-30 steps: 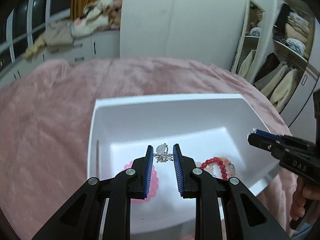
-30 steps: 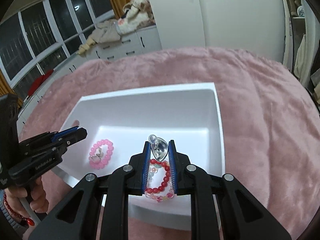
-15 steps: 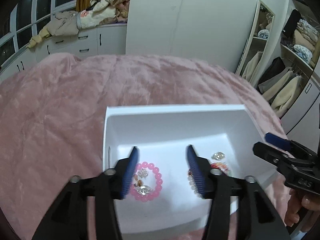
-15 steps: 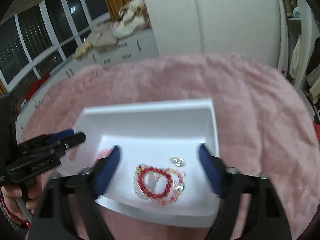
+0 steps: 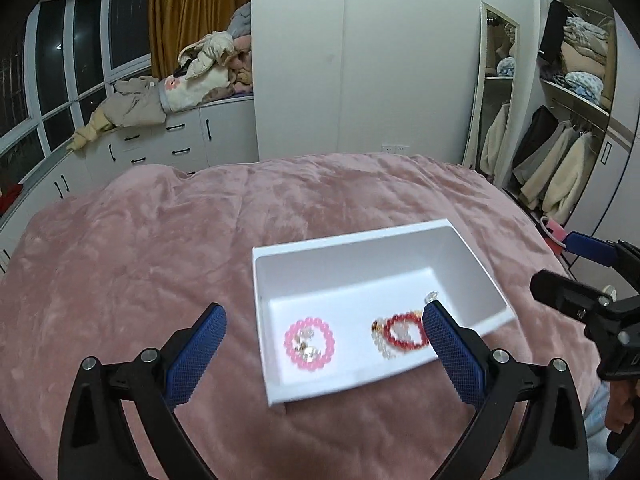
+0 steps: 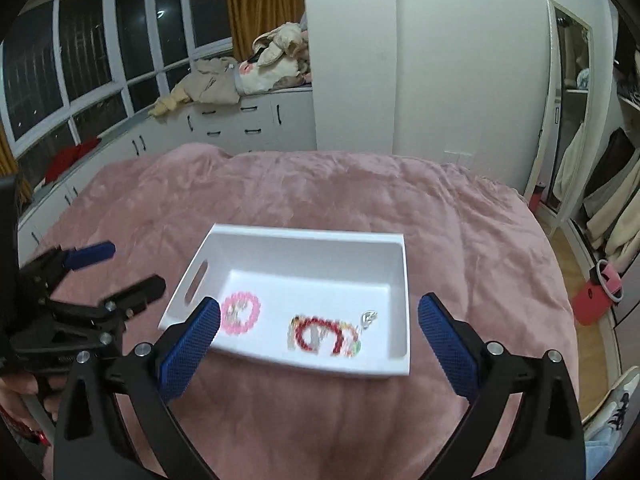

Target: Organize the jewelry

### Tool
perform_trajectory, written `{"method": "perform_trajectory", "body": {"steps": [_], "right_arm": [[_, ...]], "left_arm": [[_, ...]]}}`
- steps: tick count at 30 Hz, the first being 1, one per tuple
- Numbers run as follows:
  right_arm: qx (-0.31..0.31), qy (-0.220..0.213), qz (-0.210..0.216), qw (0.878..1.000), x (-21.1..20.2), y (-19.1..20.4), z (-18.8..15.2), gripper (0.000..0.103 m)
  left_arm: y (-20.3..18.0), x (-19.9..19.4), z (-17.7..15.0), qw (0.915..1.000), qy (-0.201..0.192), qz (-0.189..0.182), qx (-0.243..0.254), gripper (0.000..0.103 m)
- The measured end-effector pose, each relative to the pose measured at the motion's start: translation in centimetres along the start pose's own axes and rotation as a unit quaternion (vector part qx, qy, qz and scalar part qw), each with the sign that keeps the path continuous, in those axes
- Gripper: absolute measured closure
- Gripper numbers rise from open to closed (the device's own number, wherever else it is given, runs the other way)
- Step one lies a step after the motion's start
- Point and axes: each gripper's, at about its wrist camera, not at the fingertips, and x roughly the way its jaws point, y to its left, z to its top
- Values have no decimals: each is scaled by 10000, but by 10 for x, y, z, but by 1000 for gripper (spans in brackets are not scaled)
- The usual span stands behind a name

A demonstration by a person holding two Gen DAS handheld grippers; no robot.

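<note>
White tray (image 5: 472,258) is sitting farther away than before; we are holding left gripper (image 5: 324,354) and right gripper (image 6: 318,338) spread wide, gripping nothing.

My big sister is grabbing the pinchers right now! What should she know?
Left gripper: open, holding nothing, above the near edge of the white tray.
Right gripper: open, also empty, over the tray's near side.
In the tray: pink bead bracelet on the left, red bead bracelet with other beaded pieces under it, and a small silvery pendant just right of them.
Done: all visible jewelry lies in the tray on the pink blanket.
Left: none visible outside the tray; perhaps only tidying.
</note>
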Motion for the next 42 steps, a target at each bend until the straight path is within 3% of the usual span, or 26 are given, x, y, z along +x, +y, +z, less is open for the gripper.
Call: {"method": "perform_trajectory", "body": {"steps": [9,16,42], "right_arm": [[-78,273,-131,9995,-17,11,-46,5],[-2,364,-82,9993,-24,8,-69,5],[149,385,-53,9991,-20,-5,-86,5]], "left_arm": [[-2,-38,-46,10000,-7,49,13,4],[-14,-39,-74,9999,114,42,60,4],[-31,-40,-84,9997,142,101,167,4]]}}
